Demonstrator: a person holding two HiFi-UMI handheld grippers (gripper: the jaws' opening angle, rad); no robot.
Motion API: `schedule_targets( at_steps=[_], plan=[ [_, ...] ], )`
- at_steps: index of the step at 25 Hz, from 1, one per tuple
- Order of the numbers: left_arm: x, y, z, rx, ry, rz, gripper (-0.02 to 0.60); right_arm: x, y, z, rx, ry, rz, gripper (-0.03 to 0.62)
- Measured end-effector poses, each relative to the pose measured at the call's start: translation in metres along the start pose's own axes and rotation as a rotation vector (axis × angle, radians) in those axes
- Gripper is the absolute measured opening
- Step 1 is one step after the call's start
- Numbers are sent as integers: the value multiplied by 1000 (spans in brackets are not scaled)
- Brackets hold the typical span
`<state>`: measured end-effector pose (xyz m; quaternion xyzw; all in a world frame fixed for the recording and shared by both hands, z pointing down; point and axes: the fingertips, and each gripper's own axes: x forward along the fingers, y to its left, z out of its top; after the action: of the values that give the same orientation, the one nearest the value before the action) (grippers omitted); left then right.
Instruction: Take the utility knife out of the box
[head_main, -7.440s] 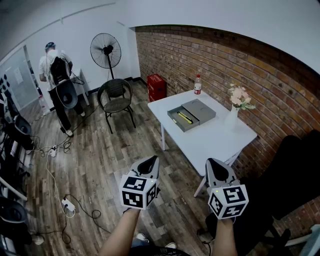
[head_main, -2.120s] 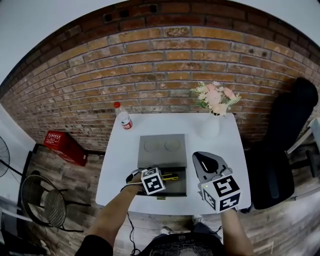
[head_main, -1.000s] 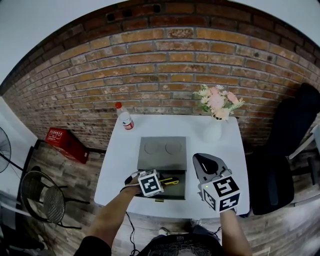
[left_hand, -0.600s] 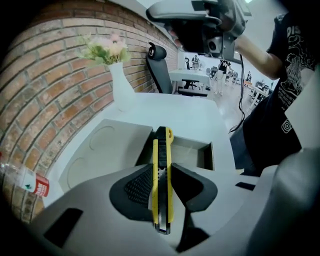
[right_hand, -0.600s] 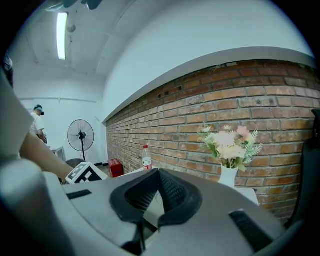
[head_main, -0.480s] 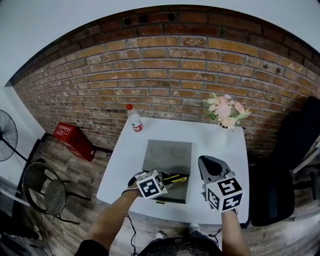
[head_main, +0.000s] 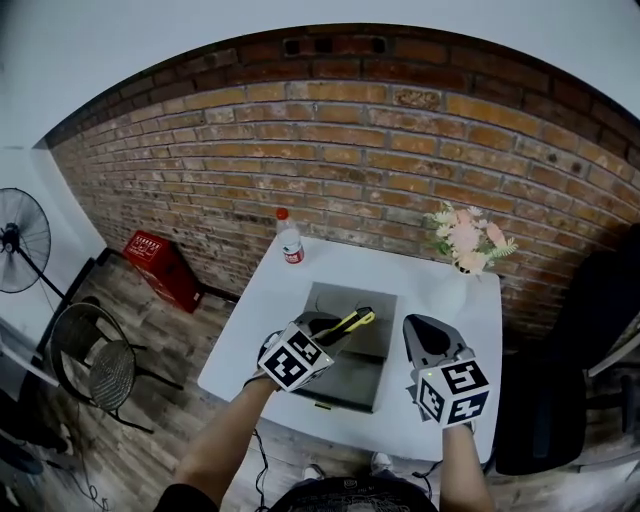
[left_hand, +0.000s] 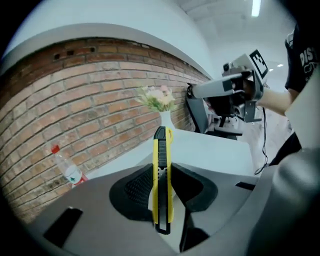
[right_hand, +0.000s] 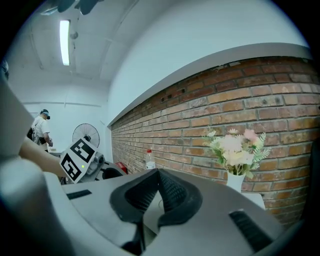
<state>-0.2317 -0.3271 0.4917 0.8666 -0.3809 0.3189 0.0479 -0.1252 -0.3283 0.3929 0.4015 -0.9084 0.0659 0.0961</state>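
Note:
The yellow and black utility knife (head_main: 352, 322) is lifted above the open grey box (head_main: 345, 378) on the white table (head_main: 262, 310). My left gripper (head_main: 335, 330) is shut on the knife. In the left gripper view the knife (left_hand: 161, 170) stands upright, clamped between the two dark pads, its tip past the fingertips. My right gripper (head_main: 428, 338) hovers to the right of the box, above the table. Its jaws are shut with nothing in them, the tips of the right gripper (right_hand: 157, 173) meeting.
A water bottle (head_main: 289, 243) stands at the table's far left corner and a vase of flowers (head_main: 465, 245) at the far right, against the brick wall. On the floor to the left are a red crate (head_main: 160, 262), a chair (head_main: 95, 370) and a fan (head_main: 20, 240).
My left gripper has risen out of the box with the knife in it and tilted. The right gripper has stayed where it was.

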Motion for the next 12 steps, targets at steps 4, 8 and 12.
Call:
schedule_targets(
  at_steps=[4, 8, 12],
  plan=[
    [-23, 21, 19, -71, -88, 113, 127, 3, 2, 4, -6, -8, 16, 18],
    [-48, 38, 33, -144, -170, 217, 127, 5, 2, 10, -14, -18, 25, 18],
    [-74, 49, 43, -207, -246, 308, 127, 7, 3, 15, -20, -28, 32, 18]
  ],
)
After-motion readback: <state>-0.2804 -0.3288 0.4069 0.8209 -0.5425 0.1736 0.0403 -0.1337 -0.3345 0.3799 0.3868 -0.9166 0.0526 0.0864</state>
